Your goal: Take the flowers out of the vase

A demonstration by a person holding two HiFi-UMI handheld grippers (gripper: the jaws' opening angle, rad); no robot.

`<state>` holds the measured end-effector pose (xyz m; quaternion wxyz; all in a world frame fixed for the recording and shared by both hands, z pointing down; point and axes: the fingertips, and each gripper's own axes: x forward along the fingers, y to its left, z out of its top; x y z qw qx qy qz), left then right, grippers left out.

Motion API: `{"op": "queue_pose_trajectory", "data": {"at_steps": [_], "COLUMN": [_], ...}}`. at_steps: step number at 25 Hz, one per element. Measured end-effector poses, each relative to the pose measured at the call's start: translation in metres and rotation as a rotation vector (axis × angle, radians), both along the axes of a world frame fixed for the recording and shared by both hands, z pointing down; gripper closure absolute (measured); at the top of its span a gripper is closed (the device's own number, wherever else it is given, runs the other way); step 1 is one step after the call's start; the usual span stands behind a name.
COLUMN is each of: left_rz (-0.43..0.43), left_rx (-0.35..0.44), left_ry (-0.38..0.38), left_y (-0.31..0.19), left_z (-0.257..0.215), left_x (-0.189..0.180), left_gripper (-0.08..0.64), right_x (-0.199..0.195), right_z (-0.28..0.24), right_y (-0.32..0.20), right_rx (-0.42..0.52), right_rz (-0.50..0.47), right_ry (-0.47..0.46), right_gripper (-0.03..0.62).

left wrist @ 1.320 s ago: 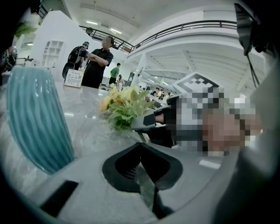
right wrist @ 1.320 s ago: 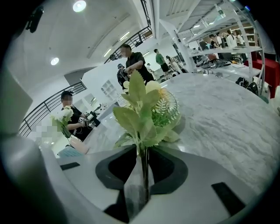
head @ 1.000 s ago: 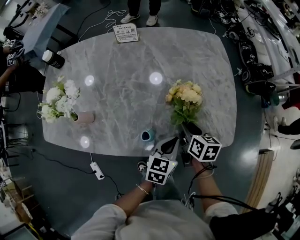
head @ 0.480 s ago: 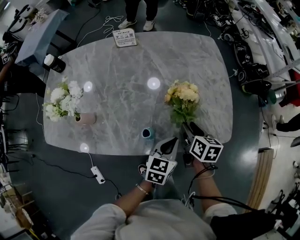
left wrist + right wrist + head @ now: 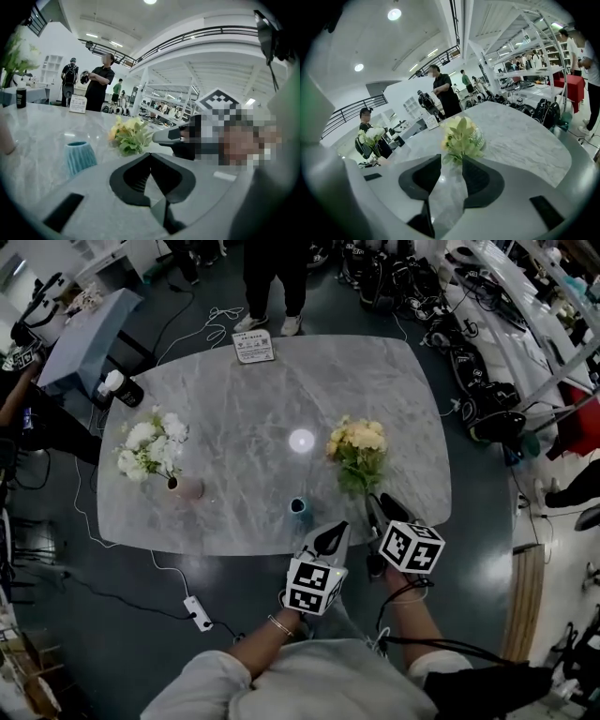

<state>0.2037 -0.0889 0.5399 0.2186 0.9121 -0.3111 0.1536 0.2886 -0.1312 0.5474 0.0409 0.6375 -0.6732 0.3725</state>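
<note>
Flowers in pink vase, teal vase apart

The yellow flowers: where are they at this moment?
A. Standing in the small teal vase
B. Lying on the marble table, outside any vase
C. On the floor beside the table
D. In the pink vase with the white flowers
B: the yellow flowers lie flat on the marble table, while the teal vase beside them stands empty.
</note>
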Motion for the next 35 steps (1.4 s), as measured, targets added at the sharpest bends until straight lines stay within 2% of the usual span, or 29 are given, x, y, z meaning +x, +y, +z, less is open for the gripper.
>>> {"op": "queue_pose_trajectory", "data": {"at_steps": [7,14,21,28,35], "left_rz": [-0.069,-0.170,-0.266,-0.321,-0.308], "left_rx": [0.064,0.136,0.205,0.207,0.210], "left_ry": [0.031,0.058,0.080,0.070,0.043], "left_y": [0.000,-0.014,-0.031,-0.032,-0.034], "left_z": [-0.027,-0.078,-0.110,-0.115,-0.112], "left_x": [-0.037,-0.102,-0.147,-0.165,-0.164], "left_gripper": [0.549,0.549,0.549,0.549,0.551], "right_x": [-0.021,-0.074,-0.103,-0.124,-0.124], "right_z": [-0.038,-0.088,-0.136,-0.138,-0.130], "right_y": [0.010,0.018,0.006,0.007,0.007], "right_rx": [0.106,0.190,0.319,0.305,0.291], "right_rz": [0.019,-0.001,-0.017,-0.063,-0.059], "right_ry": [0.036,0.059,0.152,0.155,0.137], "right_gripper": [0.512,0.562,0.581,0.581,0.581]}}
